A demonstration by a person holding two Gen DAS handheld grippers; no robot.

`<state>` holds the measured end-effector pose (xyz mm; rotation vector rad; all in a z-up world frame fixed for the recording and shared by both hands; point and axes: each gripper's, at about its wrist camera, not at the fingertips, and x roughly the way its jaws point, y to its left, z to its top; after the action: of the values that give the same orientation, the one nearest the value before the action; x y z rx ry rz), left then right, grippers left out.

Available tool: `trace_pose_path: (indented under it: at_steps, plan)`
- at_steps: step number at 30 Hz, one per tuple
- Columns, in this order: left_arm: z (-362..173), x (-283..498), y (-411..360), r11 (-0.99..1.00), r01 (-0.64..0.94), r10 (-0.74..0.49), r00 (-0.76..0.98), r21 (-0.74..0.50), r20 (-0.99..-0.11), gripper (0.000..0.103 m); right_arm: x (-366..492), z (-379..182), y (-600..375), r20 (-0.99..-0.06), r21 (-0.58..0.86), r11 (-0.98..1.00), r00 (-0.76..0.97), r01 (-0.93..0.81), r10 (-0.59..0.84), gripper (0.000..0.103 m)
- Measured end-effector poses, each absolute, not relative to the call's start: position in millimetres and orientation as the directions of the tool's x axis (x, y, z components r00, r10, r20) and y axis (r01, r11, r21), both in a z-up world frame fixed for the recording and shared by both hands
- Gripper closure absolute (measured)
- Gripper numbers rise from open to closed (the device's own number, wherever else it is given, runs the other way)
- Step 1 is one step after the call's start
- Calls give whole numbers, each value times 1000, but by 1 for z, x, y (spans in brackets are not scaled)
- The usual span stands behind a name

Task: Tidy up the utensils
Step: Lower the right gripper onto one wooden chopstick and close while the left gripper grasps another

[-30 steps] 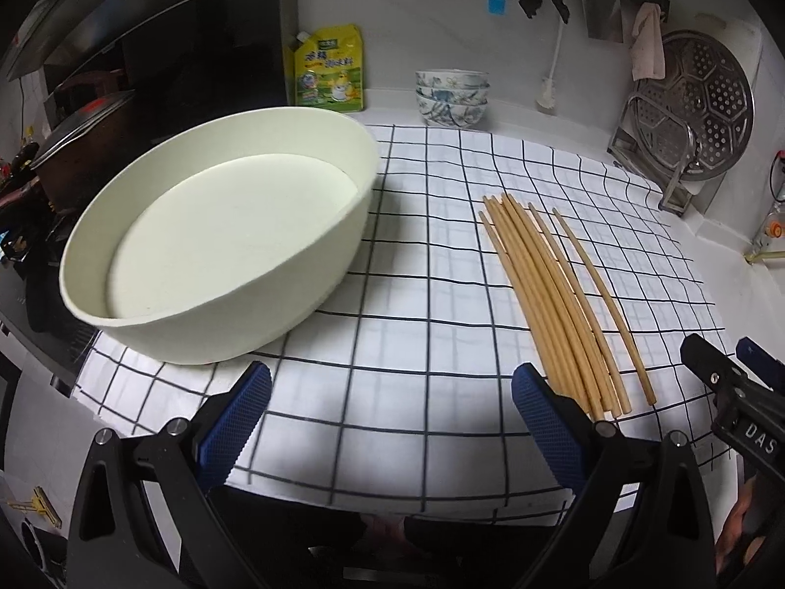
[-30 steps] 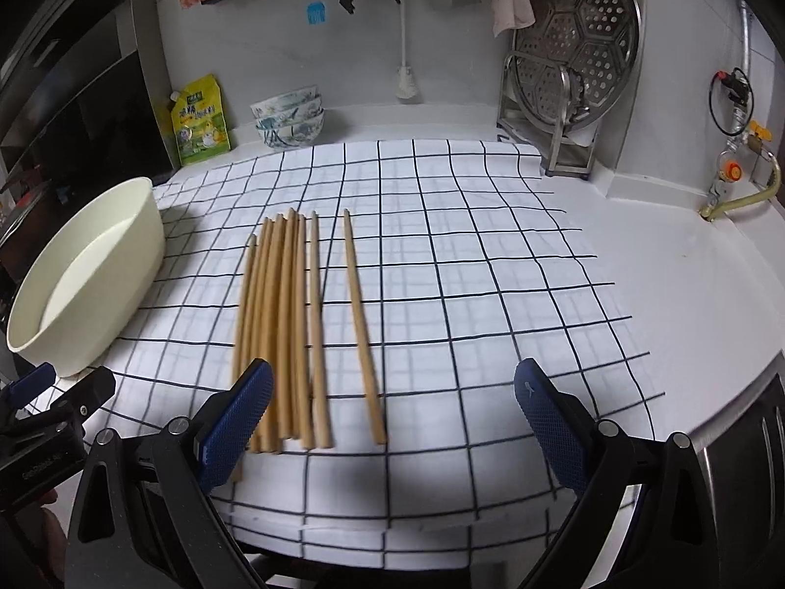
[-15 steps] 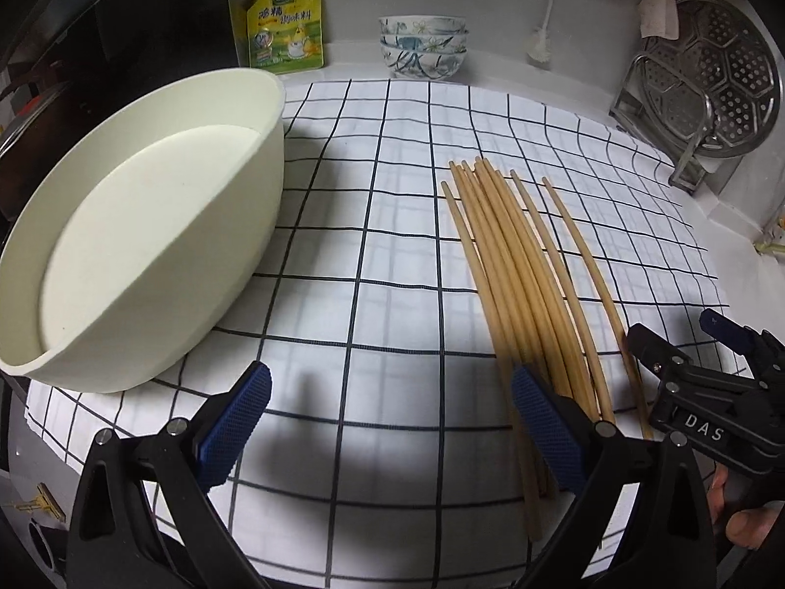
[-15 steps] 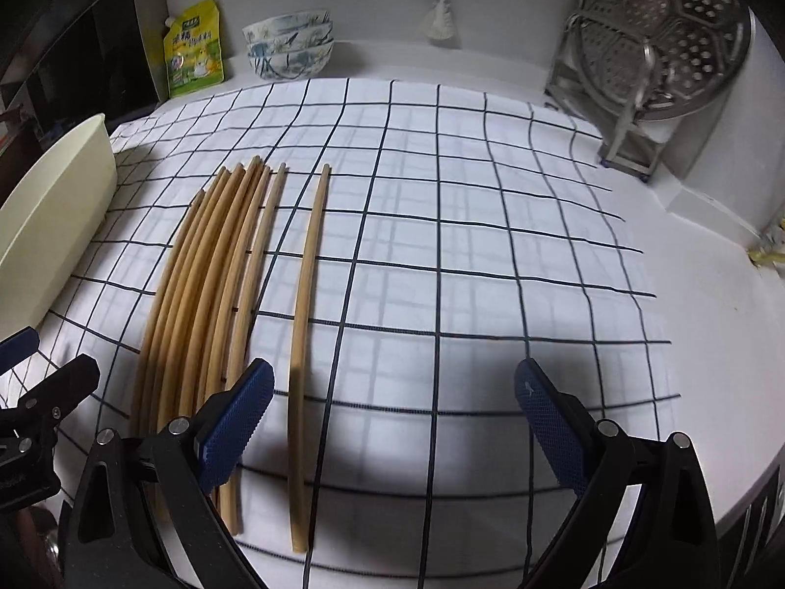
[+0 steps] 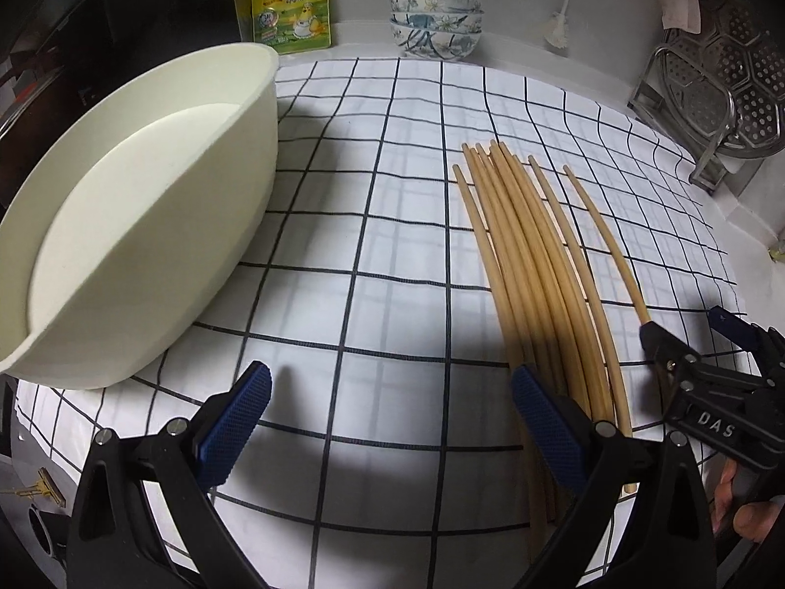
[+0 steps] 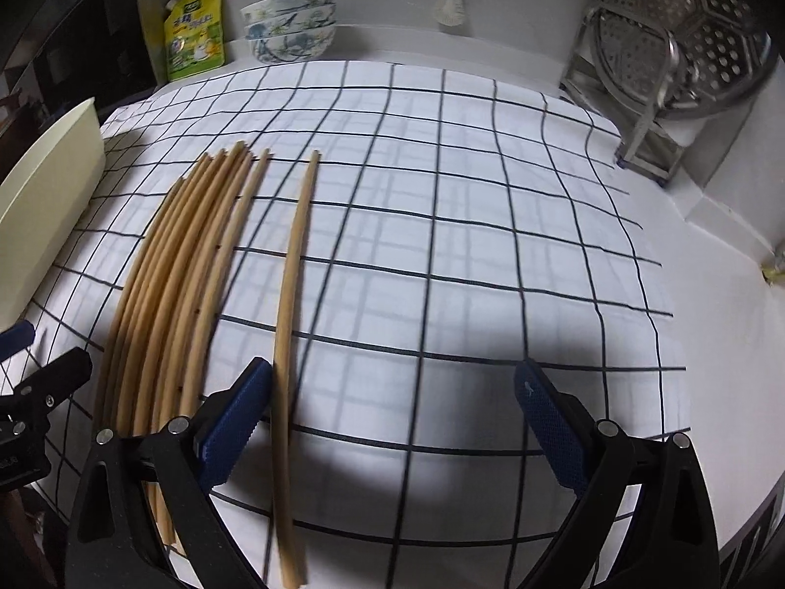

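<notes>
Big cream basin sits left on the checked cloth, chopsticks bundled just right of it, one stray lying apart. Both tools, left and right, hang wide open, holding nothing.

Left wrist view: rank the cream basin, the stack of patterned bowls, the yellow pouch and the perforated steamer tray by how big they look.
1. cream basin, by far the largest, though nearest the camera.
2. perforated steamer tray, partly cut off by the frame edge.
3. stack of patterned bowls and yellow pouch look alike; unranked.
</notes>
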<state>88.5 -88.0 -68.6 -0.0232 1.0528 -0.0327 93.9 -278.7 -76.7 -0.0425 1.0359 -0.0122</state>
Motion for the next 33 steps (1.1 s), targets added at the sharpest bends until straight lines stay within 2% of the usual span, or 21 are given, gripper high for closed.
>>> trace_pose_path:
  at_steps: [15, 21, 23, 24, 25, 26, 27, 28, 29, 31, 33]
  plan:
    - [-75, 92, -101, 998, 30, 38, 516, 62, -856, 6, 90, -77, -288, -854, -28, 1000, 521, -3, -22, 9]
    - [-78, 97, -98, 999, 21, 16, 505, 31, -863, 7, 90, -76, -280, -840, -48, 998, 542, -27, -25, 10]
    - [-76, 98, -100, 999, 31, -2, 512, 16, -859, 20, 89, -76, -278, -837, -48, 998, 547, -45, -16, 15]
    - [-75, 98, -102, 999, 33, -3, 515, 16, -857, 24, 89, -75, -277, -837, -27, 998, 548, -63, 12, 23]
    - [-74, 97, -104, 999, 43, -14, 517, 9, -856, 35, 89, -75, -277, -837, -4, 997, 545, -77, 39, 32]
    - [-73, 97, -106, 999, 54, -27, 517, 1, -856, 44, 88, -74, -276, -836, 7, 996, 546, -91, 55, 35]
    - [-72, 97, -107, 998, 59, -32, 517, -1, -856, 49, 87, -73, -274, -834, 5, 994, 549, -108, 63, 44]
    - [-70, 96, -109, 998, 66, -38, 517, -5, -855, 63, 86, -72, -271, -832, 5, 993, 550, -122, 71, 54]
    - [-69, 95, -110, 997, 71, -45, 516, -10, -855, 76, 85, -71, -268, -831, 1, 991, 551, -135, 75, 59]
    - [-68, 94, -112, 996, 80, -65, 509, -27, -858, 95, 82, -70, -262, -830, -2, 989, 552, -150, 82, 84]
    - [-69, 92, -112, 995, 88, -81, 506, -42, -858, 96, 81, -70, -258, -829, -11, 988, 553, -156, 78, 96]
